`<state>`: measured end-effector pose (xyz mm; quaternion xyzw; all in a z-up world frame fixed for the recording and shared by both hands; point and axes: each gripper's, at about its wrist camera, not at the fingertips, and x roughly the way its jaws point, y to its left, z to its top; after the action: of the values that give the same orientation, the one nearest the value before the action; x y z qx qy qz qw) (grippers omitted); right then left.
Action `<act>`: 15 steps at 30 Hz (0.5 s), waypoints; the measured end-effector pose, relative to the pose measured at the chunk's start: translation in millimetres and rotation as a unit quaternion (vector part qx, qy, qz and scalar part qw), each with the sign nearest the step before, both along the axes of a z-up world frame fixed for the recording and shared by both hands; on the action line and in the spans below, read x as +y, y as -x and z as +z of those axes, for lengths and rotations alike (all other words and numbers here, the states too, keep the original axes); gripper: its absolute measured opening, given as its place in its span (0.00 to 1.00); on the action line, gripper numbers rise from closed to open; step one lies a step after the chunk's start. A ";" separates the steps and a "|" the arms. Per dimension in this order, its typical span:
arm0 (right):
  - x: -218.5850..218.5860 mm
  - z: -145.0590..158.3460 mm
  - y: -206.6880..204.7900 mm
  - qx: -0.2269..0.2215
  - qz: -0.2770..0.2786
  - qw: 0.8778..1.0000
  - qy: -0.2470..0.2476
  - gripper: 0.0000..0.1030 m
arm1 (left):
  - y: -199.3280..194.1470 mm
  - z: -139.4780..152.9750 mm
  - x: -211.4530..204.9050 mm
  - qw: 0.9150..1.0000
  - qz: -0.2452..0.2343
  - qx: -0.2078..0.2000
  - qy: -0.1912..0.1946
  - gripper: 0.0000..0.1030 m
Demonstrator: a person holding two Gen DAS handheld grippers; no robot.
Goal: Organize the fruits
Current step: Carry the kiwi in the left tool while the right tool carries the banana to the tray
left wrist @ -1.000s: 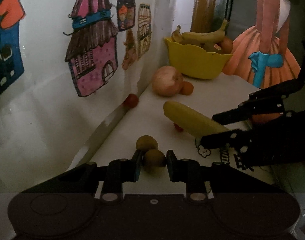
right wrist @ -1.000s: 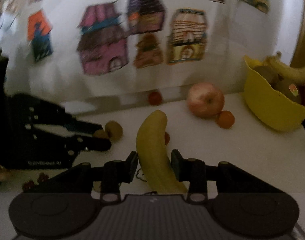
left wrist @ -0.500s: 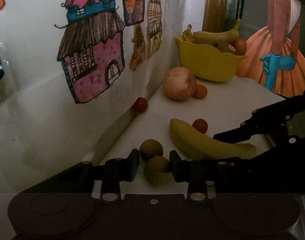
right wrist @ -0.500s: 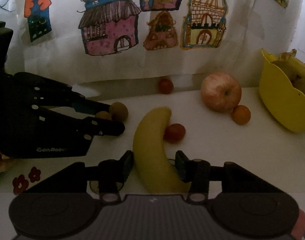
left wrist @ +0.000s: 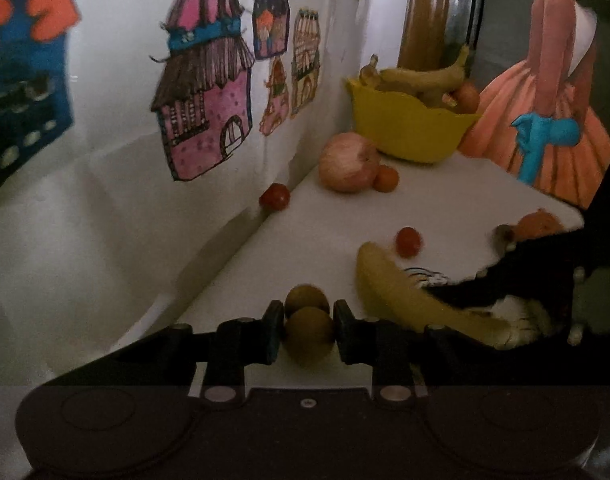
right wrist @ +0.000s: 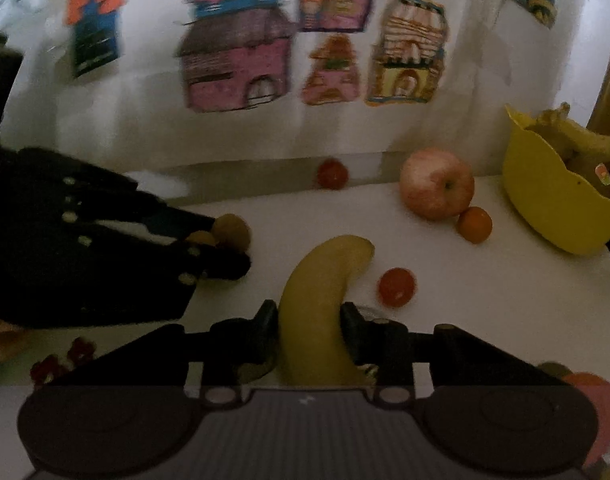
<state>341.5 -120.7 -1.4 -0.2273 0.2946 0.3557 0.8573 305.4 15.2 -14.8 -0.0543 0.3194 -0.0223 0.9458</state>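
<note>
You're re-clamping both: left gripper [left wrist: 309,330] jaws closing on small round brown fruit [left wrist: 310,335], right gripper [right wrist: 310,332] jaws closing on long yellow banana [right wrist: 319,312] after briefly widening; lift to yellow bowl [left wrist: 401,130] looks next.

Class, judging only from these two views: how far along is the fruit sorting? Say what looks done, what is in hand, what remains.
Done: bananas already lie in the yellow bowl. In hand: the left gripper closes on a small brown fruit; the right gripper closes on a banana. Left: apple, small orange, two red tomatoes and a second brown fruit on the table.
</note>
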 end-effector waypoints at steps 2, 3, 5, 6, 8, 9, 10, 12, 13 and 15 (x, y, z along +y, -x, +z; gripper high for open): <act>2.3 -3.3 20.8 -0.030 0.007 0.999 0.015 0.37 | 8.9 1.9 -0.8 1.000 -0.003 -0.002 0.010 0.28; 3.3 -4.8 31.4 -0.044 0.010 0.999 0.022 0.37 | 12.8 2.1 -1.2 1.000 -0.004 -0.001 0.013 0.28; 2.4 -7.4 48.4 -0.059 0.009 0.998 0.032 0.37 | 20.5 1.1 -4.0 1.000 -0.004 0.003 0.011 0.28; 1.2 -7.9 56.5 -0.065 0.006 0.997 0.035 0.37 | 24.4 0.8 -4.9 1.000 -0.004 0.004 0.008 0.28; -2.0 -6.8 69.8 -0.073 0.001 0.997 0.035 0.37 | 32.7 0.9 -6.5 1.000 -0.007 0.005 0.005 0.28; -4.1 -5.5 75.6 -0.077 -0.003 0.997 0.023 0.37 | 35.9 0.8 -6.0 1.000 -0.007 0.005 0.005 0.28; -8.3 -2.7 81.1 -0.081 -0.005 0.996 0.020 0.37 | 40.2 1.2 -5.6 1.000 -0.007 0.006 0.008 0.28; -14.2 2.2 90.0 -0.087 -0.008 0.996 0.016 0.37 | 46.8 3.9 -5.0 1.000 -0.007 0.003 0.016 0.28; -17.0 4.6 93.9 -0.089 -0.011 0.996 0.013 0.37 | 50.0 6.0 -5.8 1.000 -0.008 -0.001 0.021 0.28; -22.3 10.2 101.9 -0.085 -0.019 0.996 0.024 0.37 | 55.6 11.4 -9.9 1.000 -0.012 -0.007 0.025 0.28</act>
<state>239.6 -143.0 8.7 -0.2715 0.2335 0.3121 0.8800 249.8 5.3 -3.3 -0.0734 0.3126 -0.0422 0.9461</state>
